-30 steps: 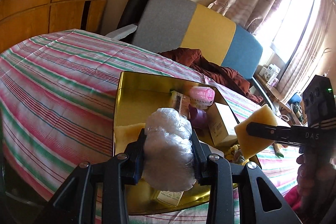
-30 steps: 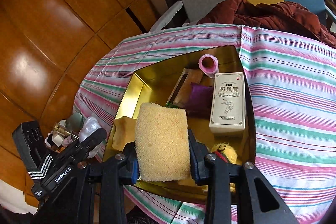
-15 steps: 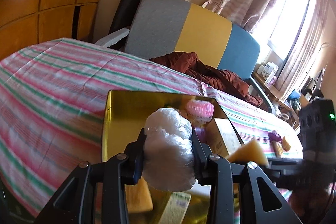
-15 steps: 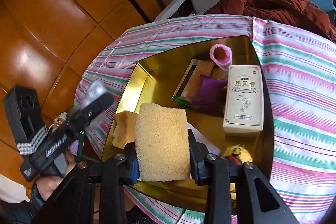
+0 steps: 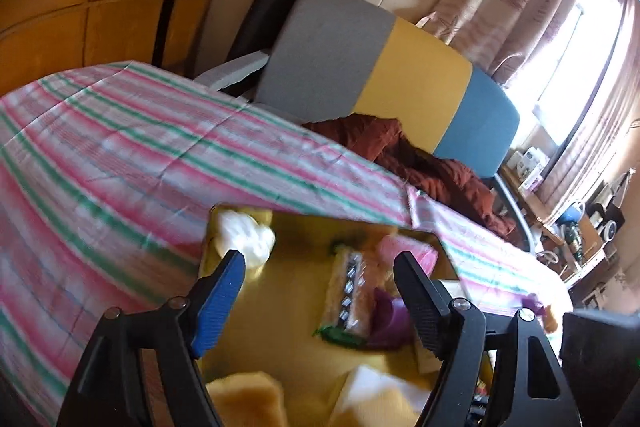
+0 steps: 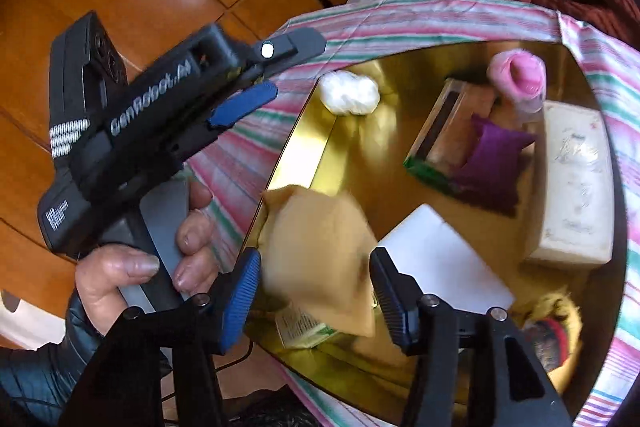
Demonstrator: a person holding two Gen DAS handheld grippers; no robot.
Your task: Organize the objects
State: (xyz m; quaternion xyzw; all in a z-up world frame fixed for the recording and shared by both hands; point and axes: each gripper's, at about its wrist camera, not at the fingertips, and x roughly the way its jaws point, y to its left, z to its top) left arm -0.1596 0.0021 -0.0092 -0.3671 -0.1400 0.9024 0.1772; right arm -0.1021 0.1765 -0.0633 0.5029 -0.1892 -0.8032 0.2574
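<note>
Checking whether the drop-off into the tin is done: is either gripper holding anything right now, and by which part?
Nothing is held. The left gripper is open, its plastic ball lying in the gold tin. The right gripper has just been opening; the blurred yellow sponge sits loose between its jaws.

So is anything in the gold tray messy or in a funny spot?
Somewhat. The yellow sponge lies tilted, leaning on a small carton and half covering it. The white plastic ball sits alone in the far corner of the tray. Nothing looks spilled or broken.

Both hand-held grippers, left [image 5: 320,279] and right [image 6: 314,281], jaws just opened, hold nothing.
</note>
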